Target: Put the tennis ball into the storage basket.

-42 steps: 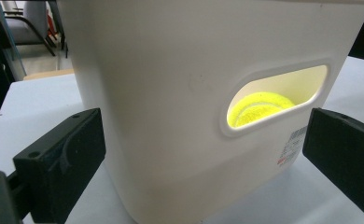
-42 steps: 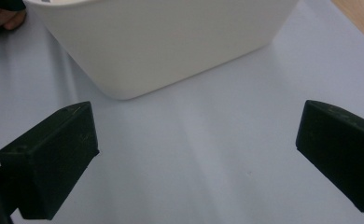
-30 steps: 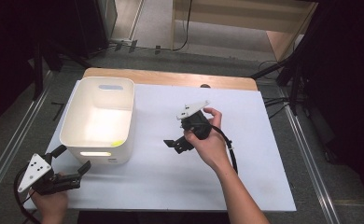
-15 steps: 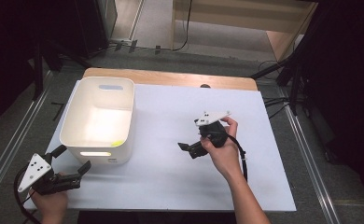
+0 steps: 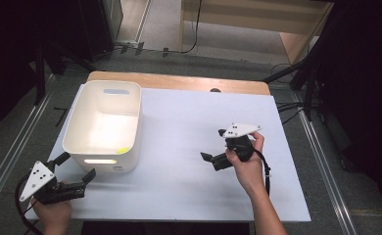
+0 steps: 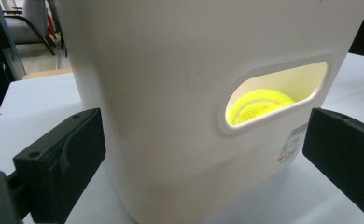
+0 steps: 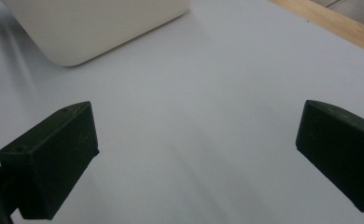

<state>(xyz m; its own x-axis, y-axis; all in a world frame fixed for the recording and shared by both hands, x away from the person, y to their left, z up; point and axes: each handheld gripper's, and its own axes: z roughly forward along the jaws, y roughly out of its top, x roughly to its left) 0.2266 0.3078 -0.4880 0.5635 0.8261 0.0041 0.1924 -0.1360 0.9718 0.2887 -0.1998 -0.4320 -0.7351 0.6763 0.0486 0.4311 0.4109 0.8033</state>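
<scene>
**High view: white bin on the left, both claws wide and holding nothing**

High view shows a white bin [image 5: 103, 128] standing on the left part of the table [image 5: 179, 186], its far end close to the table's far edge, where a strip of bare wood [image 5: 179, 82] runs. A tennis ball [image 6: 259, 105] lies inside the bin; in the left gripper view it shows yellow through the handle slot in the bin's near wall, and in the high view a small yellow patch shows at the bin's near right inner corner.

The left claw [image 5: 76, 169] sits at the near left corner of the table, just in front of the bin's near wall. Its jaws are spread wide, with the bin's wall between and beyond them in the left gripper view; I cannot tell whether they touch it. The bin wall itself stands between this claw and the ball.

The right claw [image 5: 213, 154] is held over the right half of the table, well apart from the bin, pointing left toward it. Its jaws are wide apart with only bare table between them, and a corner of the bin shows far off in the right gripper view.

Between the bin and the right claw the table lies open, and the near middle strip is free as well. Beyond the table's left and right edges, metal rails [image 5: 12, 152] run along the floor.
</scene>
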